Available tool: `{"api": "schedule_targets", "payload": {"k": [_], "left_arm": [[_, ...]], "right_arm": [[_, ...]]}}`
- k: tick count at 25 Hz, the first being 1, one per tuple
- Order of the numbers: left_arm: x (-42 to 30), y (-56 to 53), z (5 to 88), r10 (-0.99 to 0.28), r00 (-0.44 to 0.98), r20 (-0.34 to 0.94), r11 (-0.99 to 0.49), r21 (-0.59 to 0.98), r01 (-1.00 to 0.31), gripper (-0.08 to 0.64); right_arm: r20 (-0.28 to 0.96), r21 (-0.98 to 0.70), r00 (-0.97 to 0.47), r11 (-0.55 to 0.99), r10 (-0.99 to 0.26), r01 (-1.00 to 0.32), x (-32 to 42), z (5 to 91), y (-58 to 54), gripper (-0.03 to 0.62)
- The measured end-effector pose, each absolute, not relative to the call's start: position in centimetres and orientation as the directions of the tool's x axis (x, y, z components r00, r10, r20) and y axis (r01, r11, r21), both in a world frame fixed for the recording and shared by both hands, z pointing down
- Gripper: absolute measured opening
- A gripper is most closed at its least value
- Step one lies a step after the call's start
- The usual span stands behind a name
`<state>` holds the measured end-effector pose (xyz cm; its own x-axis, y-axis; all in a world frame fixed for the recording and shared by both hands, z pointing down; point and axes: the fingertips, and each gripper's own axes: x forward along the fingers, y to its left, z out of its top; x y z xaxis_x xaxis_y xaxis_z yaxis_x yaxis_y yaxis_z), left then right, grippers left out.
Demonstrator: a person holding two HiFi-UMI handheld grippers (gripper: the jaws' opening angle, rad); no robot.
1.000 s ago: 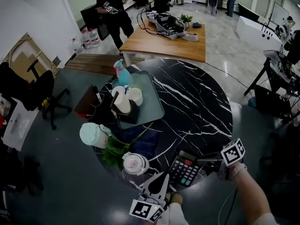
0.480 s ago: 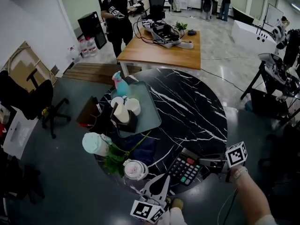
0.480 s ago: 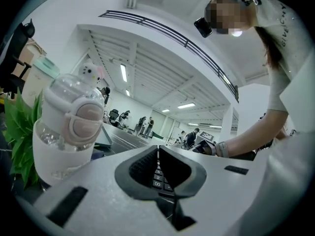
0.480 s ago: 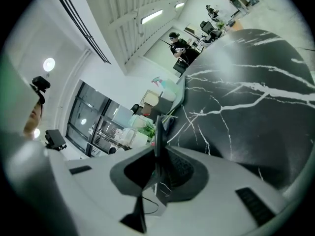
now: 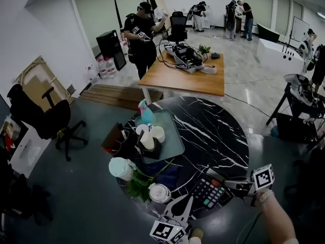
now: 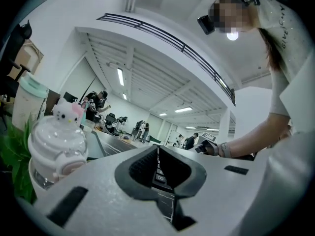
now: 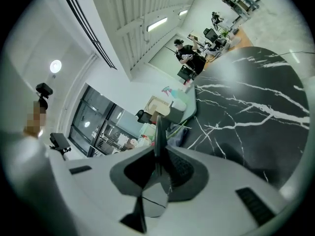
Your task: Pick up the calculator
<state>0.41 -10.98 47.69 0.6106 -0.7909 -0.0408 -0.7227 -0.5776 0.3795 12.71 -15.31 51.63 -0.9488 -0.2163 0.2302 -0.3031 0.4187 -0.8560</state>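
Observation:
The calculator (image 5: 207,191) is dark with coloured keys and hangs over the near edge of the round black marble table (image 5: 218,131). My right gripper (image 5: 228,183) comes in from the right and is shut on its right edge. In the right gripper view the calculator (image 7: 158,132) stands as a thin edge-on slab pinched between the pads. My left gripper (image 5: 190,199) points up from below, fingers drawn together, tips at the calculator's near-left corner. In the left gripper view only a thin slit shows between the pads, with calculator keys (image 6: 158,173) beyond it.
A pale tray (image 5: 175,149) with paper cups (image 5: 152,135) and a spray bottle (image 5: 146,112) sits at the table's left. A mint-lidded cup (image 5: 121,168), a plant (image 5: 138,184) and a Hello Kitty cup (image 5: 159,192) stand near my left gripper. A wooden desk (image 5: 185,78) and people lie beyond.
Both grippers have risen, and the calculator has gone up with them in the right gripper's grip. The head view has tilted up and now takes in more of the room.

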Motion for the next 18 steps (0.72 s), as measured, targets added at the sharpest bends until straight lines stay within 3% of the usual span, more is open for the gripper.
{"api": "schedule_targets", "payload": {"k": [18], "left_arm": [[-1.3, -11.1, 41.4, -0.764, 0.631, -0.134, -0.633, 0.343, -0.694, 0.017]], "right_arm": [[0.192, -0.841, -0.942, 0.449, -0.276, -0.302, 11.3, 44.6, -13.1, 0.057]]}}
